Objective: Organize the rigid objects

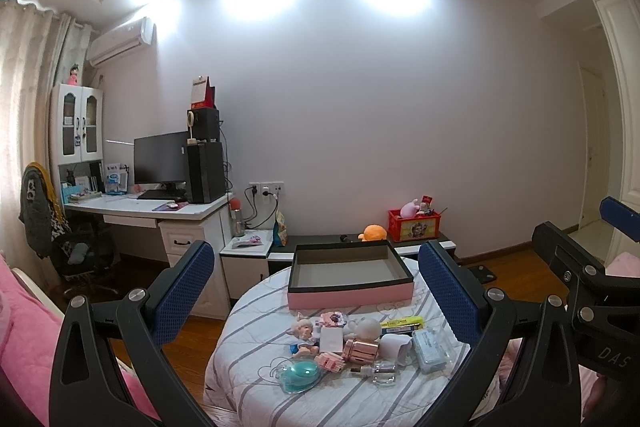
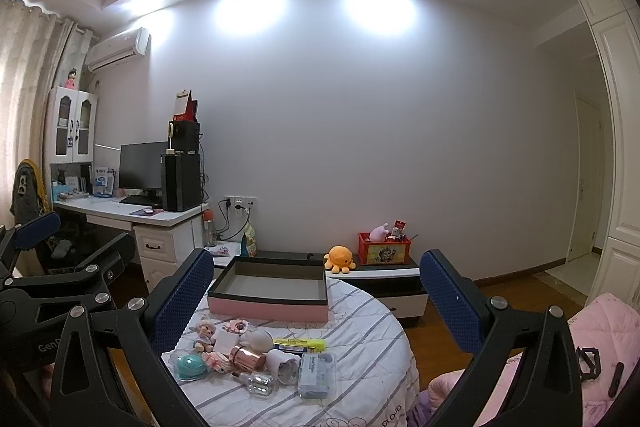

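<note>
A bedroom, evening light: I hold my left gripper (image 1: 316, 291) and my right gripper (image 2: 316, 301) side by side above a round table (image 1: 248, 315) covered in a striped cloth, both with their blue pads spread wide and nothing between them. Neither touches anything on the table.

Ahead of both grippers, at the far side of the table, sits a shallow pink box (image 1: 350, 273) with a dark rim, its grey inside showing. Nearer to me, between the box and the grippers, lies a loose cluster of small things: a little doll (image 1: 304, 333), a white card (image 1: 331, 341), a rose-gold jar (image 1: 360, 349) on its side, a glass bottle (image 1: 380, 373), a teal round case (image 1: 302, 377), a yellow tube (image 1: 402, 323) and a clear plastic case (image 1: 432, 349) at the right of the pile.

From the left wrist the pile falls between the spread fingers, low in the frame; from the right wrist it lies toward the left finger (image 2: 180, 307), with the plastic case closest to centre.

Against the wall beyond the table, an orange plush toy (image 2: 339, 258) and a red crate (image 2: 384, 249) rest on a low cabinet (image 2: 384, 279); a desk (image 1: 160, 211) with a monitor (image 1: 160, 159) stands at left.
</note>
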Available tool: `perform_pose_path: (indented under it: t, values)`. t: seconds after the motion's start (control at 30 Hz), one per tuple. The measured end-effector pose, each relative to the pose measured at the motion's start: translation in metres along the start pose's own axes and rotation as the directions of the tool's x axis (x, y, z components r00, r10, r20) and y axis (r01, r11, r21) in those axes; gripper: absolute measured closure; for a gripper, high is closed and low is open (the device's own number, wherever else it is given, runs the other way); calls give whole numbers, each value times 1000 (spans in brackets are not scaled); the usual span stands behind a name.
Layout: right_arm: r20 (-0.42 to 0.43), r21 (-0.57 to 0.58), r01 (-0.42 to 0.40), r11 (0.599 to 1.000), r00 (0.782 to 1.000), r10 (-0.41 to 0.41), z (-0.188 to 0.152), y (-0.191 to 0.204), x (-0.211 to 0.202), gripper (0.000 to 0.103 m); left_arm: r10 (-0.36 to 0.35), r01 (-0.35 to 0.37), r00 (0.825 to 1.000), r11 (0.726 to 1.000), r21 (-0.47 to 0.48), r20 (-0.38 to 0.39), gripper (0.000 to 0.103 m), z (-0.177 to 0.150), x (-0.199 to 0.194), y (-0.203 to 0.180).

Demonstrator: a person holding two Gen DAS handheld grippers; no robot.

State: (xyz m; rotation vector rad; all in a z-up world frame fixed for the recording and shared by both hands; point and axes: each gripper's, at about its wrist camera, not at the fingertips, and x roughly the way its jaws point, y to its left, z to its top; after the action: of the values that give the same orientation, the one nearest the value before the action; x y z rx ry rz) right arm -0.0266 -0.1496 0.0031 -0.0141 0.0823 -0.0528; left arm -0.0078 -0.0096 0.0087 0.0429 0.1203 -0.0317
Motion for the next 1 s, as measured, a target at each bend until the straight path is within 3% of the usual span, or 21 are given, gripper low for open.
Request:
perform_pose_path:
  t: [0.37, 0.53, 0.6, 0.67, 0.77, 0.87, 1.0]
  values:
    - [-32, 4, 3, 1000, 999, -3, -10, -3, 18, 0, -26, 26, 1000, 1000, 6, -9, 0, -12, 23, -2]
    - [-93, 14, 7, 1000, 996, -6, -27, -9, 42, 0, -29, 30, 998, 999, 16, -61, 0, -36, 50, 7]
    - [-140, 7, 6, 1000, 990, -5, -41, -12, 57, 0, -25, 30, 993, 999, 35, -117, 0, -54, 68, 15]
    - [-198, 0, 0, 1000, 980, 0, -58, -15, 74, 0, -6, 13, 983, 999, 38, -183, 0, -75, 86, 25]
    - [-309, -9, -4, 1000, 951, 1, -93, -19, 105, 0, 16, -11, 954, 1000, 19, -298, 0, -113, 116, 41]
    - [-398, -20, -1, 1000, 917, -7, -130, -22, 132, 0, -10, -1, 910, 1000, -25, -414, 0, -153, 147, 48]
    - [-464, -27, 7, 1000, 886, -19, -161, -26, 150, 0, -24, 27, 880, 1000, 0, -474, 0, -187, 171, 46]
